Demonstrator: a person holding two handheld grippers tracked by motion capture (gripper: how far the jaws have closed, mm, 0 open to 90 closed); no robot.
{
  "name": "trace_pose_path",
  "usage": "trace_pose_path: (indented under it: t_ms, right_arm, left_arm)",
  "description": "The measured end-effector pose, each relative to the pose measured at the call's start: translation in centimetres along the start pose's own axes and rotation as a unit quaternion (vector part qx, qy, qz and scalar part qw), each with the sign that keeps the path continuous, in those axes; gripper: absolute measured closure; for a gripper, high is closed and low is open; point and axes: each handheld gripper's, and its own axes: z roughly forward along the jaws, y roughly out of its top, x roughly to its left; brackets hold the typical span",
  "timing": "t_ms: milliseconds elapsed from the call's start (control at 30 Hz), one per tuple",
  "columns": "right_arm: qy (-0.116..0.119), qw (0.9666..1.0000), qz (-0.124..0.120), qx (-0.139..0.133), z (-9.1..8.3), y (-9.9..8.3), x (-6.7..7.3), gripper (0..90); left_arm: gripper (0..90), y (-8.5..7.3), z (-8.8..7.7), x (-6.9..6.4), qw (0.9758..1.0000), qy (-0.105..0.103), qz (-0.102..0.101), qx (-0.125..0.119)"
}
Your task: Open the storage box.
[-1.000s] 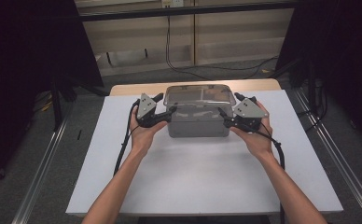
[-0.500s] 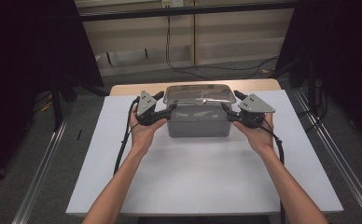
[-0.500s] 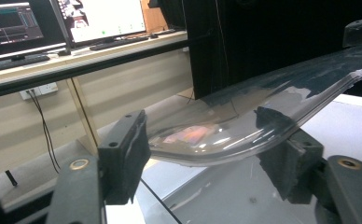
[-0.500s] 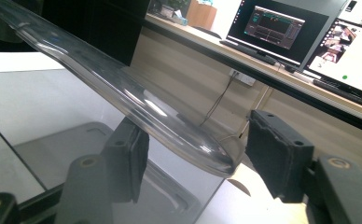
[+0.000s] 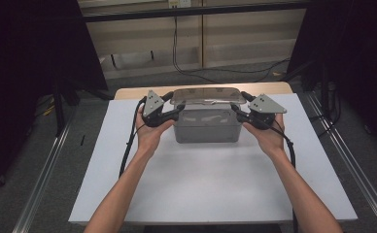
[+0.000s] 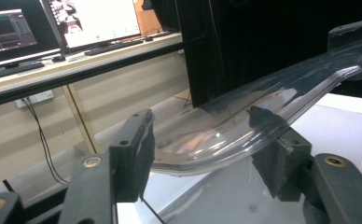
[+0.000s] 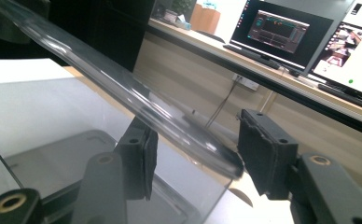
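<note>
Clear plastic box sits at the far middle of the white table, walls see-through, greyish, rounded corners. A clear lid lies over its top; in the high view it looks raised a little at the back, though how far it is lifted off the rim I cannot tell. From the left gripper view the lid is a thin, glossy, slightly bowed sheet with a curved corner, catching reflections. From the right gripper view the lid runs as a slanting edge across the frame, with the box wall below it.

Left gripper is at the box's left end, lid corner between its jaws. Jaws have just been closing; the right-hand pad meets the lid edge, the other pad looks close to it, contact not certain. Right gripper is at the box's right end, jaws also just closing, astride the lid edge; a gap shows at the pad on the far side, so not clamped yet.

The table is a plain white board on a wooden top. Grey floor around it, metal rails on both sides, dark curtains left and right, cables hanging by a pale back wall. Monitors on a desk show in both gripper views.
</note>
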Motion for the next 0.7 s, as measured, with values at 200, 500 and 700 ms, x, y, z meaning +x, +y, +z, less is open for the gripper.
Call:
trace_pose_path:
  t_ms: [200, 500, 700]
  right_arm:
    - [0.006, 1.0, 0.003, -0.005, 0.3, 0.2, 0.0, 51.0]
    - [0.012, 0.9998, 0.01, -0.01, 0.6, 0.5, -0.7, 55.2]
    - [0.015, 0.9998, 0.013, -0.008, 0.7, 0.7, -1.0, 55.5]
  left_arm:
    - [45.9, 0.1, 0.3, 0.2, 1.0, -0.001, 0.001, 0.003]
    - [48.6, 0.4, 0.4, 0.5, 1.0, 0.002, -0.005, 0.003]
    - [48.1, 0.7, 0.4, 0.3, 0.9999, 0.007, -0.008, 0.002]
